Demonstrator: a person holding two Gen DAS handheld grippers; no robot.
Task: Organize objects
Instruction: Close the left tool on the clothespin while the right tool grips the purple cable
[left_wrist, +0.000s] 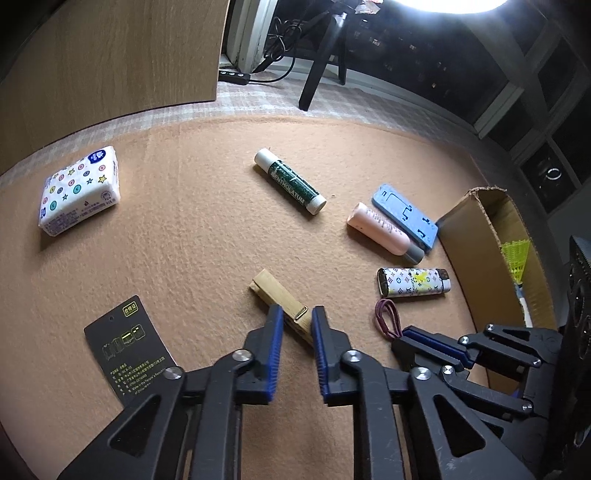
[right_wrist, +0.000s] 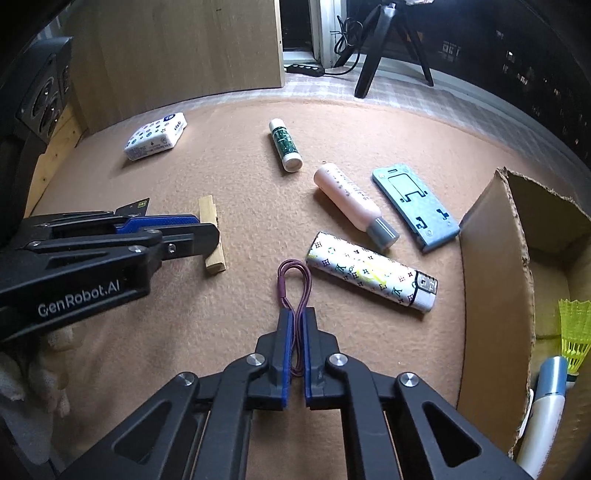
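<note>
My left gripper (left_wrist: 297, 314) straddles a wooden clothespin (left_wrist: 282, 301) on the tan felt mat; its jaws sit at the clip's sides, and I cannot tell if they grip it. In the right wrist view the same gripper (right_wrist: 201, 225) lies over the clothespin (right_wrist: 212, 236). My right gripper (right_wrist: 297, 317) is shut on a purple hair tie (right_wrist: 293, 282), whose loop lies on the mat ahead of the fingertips. The hair tie (left_wrist: 386, 317) also shows in the left wrist view beside the right gripper (left_wrist: 406, 334).
A patterned lighter (right_wrist: 371, 277), pink bottle (right_wrist: 352, 203), blue phone stand (right_wrist: 415, 206), green lip balm (right_wrist: 285, 144), tissue pack (right_wrist: 155, 136) and black card (left_wrist: 129, 349) lie on the mat. A cardboard box (right_wrist: 491, 266) at the right holds a shuttlecock (right_wrist: 574, 332).
</note>
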